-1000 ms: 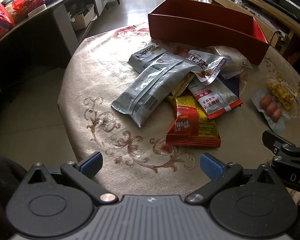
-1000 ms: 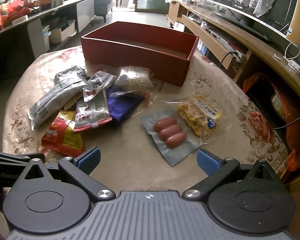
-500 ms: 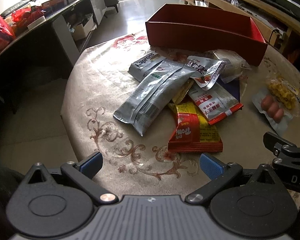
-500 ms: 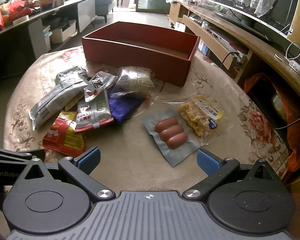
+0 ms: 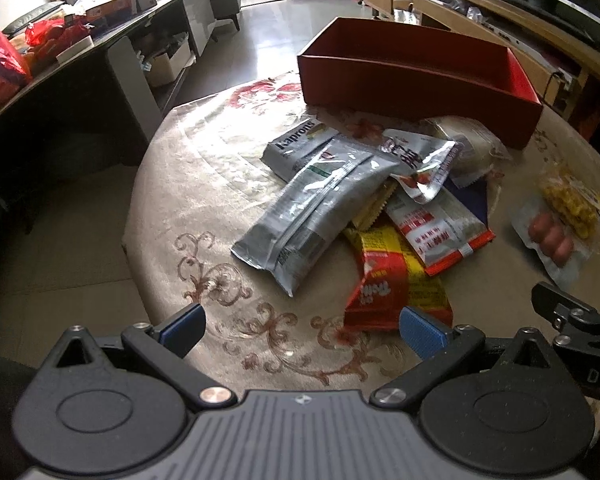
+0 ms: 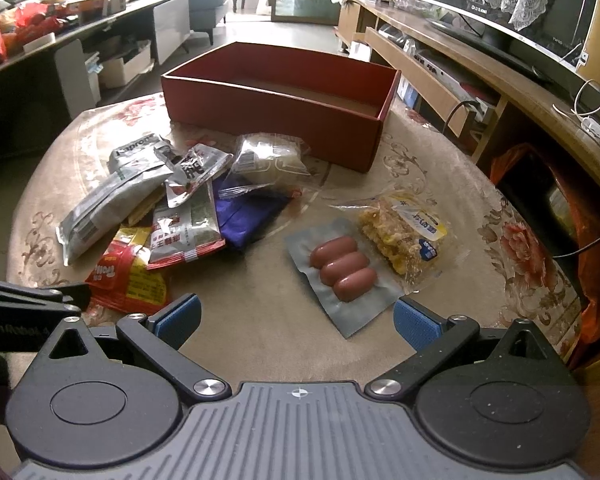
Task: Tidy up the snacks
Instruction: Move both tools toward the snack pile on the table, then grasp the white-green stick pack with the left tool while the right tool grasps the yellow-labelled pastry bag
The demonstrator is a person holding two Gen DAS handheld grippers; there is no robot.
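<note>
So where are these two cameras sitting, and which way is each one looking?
Left wrist: rides on the left gripper, looking forward over its open blue-tipped fingers at the snack pile and red box; the other gripper's black edge shows at right.
Right wrist: rides on the right gripper, fingers open, facing the sausage pack and yellow snack bag.
Shared: the same round table, box, sausages and red-yellow packet.

I have my left gripper (image 5: pixel 302 326) and my right gripper (image 6: pixel 297 316) both spread wide with nothing between their blue pads, held side by side and level, each one's frame showing at the edge of the other's view.
</note>
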